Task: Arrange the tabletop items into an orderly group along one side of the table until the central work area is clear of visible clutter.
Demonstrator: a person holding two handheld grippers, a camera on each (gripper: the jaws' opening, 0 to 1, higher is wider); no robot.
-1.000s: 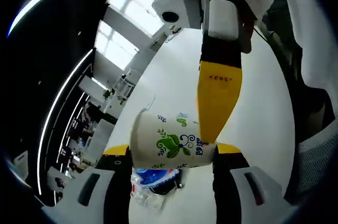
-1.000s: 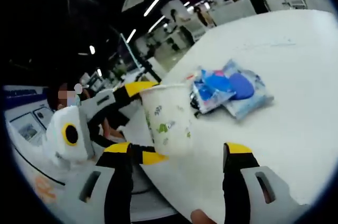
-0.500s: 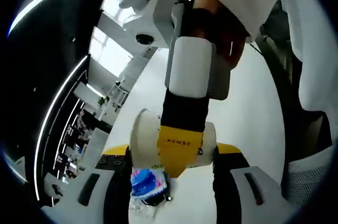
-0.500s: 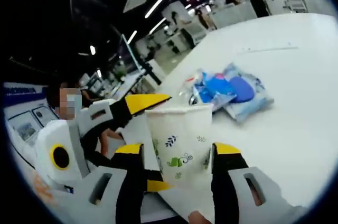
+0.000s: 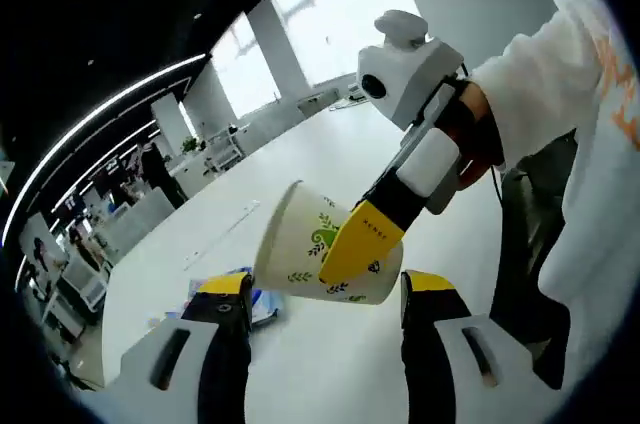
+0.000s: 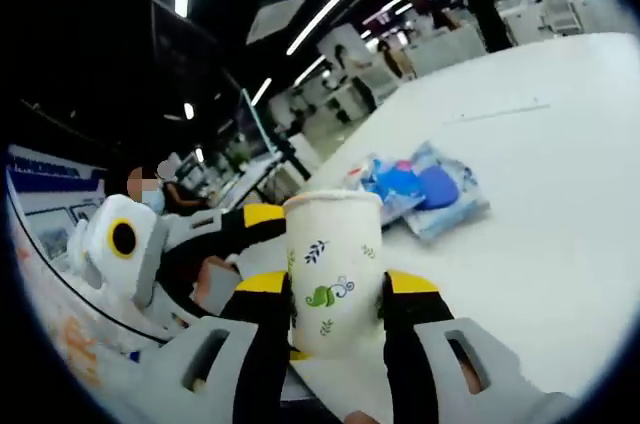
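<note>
Right gripper view has the right gripper [image 6: 335,289] squeezing the paper cup [image 6: 333,269] at lower centre, held above the table [image 6: 560,184]. Left gripper [image 5: 325,289] looks spread apart, off the cup. Squeeze harder and it'll probably crumple; blue packets [image 6: 420,189] sit mid-frame.

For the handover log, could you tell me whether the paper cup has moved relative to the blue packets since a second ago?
Yes. The paper cup has come away from the blue packets on the table, ending upright between the right tongs.
</note>
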